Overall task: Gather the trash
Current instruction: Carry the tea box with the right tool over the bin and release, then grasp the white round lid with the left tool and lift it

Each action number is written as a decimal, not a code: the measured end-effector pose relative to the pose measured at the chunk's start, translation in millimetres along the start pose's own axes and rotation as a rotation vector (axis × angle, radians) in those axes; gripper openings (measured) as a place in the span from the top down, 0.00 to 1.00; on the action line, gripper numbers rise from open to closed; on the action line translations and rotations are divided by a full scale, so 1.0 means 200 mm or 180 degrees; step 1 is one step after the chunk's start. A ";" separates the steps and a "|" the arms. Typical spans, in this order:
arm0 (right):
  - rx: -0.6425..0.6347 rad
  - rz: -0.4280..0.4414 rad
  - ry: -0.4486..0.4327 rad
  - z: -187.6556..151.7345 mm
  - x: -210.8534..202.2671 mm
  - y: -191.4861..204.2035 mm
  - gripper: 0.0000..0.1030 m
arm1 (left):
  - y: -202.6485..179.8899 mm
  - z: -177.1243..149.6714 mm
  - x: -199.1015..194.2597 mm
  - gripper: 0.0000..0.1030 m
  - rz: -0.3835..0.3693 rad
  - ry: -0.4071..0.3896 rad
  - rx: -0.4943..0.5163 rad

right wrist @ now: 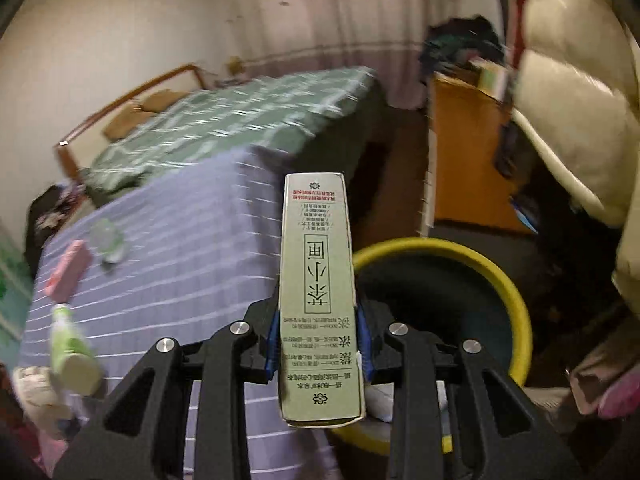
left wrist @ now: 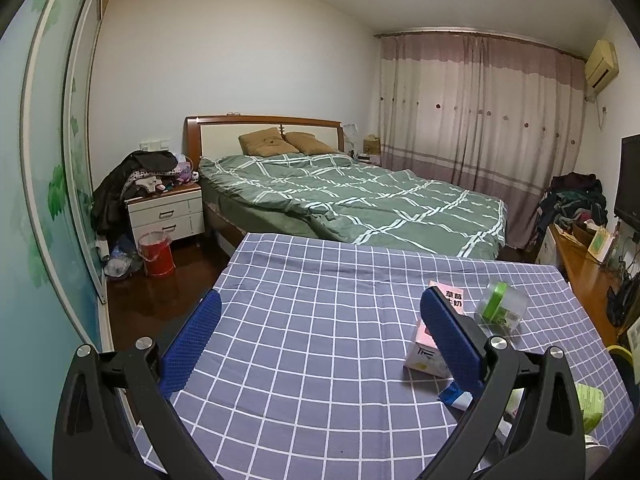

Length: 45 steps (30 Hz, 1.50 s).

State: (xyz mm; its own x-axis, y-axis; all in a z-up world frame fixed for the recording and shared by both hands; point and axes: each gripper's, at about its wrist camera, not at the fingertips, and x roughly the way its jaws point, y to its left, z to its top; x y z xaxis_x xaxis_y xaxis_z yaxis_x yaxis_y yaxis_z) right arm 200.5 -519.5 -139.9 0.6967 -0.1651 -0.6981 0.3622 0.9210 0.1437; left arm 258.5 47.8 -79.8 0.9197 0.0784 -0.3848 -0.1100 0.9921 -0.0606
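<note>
My right gripper is shut on a tall pale green tea box and holds it upright over the table's right edge, beside the yellow-rimmed bin on the floor. My left gripper is open and empty above the checked tablecloth. By its right finger lie a pink milk carton, a clear cup with a green band, a blue wrapper and a green bottle. The right wrist view also shows the pink carton, the clear cup and the green bottle.
A bed with a green quilt stands beyond the table. A red bucket sits by the nightstand. A wooden desk with clutter is at the right. A cream puffer jacket hangs close to the bin.
</note>
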 end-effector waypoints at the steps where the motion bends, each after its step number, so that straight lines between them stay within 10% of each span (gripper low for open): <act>1: 0.0039 -0.0063 0.0011 0.00 0.02 -0.04 0.70 | 0.00 0.00 0.00 0.05 -0.0001 0.0006 0.0006; 17: 0.0114 -0.0115 -0.0425 -0.06 0.06 0.21 0.44 | -0.09 -0.02 0.01 0.05 -0.0299 0.0096 0.0194; 33: 0.0079 -0.0114 -0.0548 -0.05 0.03 0.22 0.44 | -0.56 -0.26 -0.39 0.05 -0.2242 0.0786 0.1201; 45: 0.0041 -0.0072 -0.0475 -0.05 0.05 0.23 0.44 | -0.69 -0.39 -0.31 0.05 -0.2398 0.1087 0.1440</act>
State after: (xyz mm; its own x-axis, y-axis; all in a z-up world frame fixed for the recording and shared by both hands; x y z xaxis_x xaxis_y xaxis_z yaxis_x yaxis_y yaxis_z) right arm 217.7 -475.4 -147.4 0.7722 -0.2372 -0.5894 0.3860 0.9120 0.1387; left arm 188.3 -101.4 -118.9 0.5208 -0.5611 -0.6434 0.6914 0.7193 -0.0677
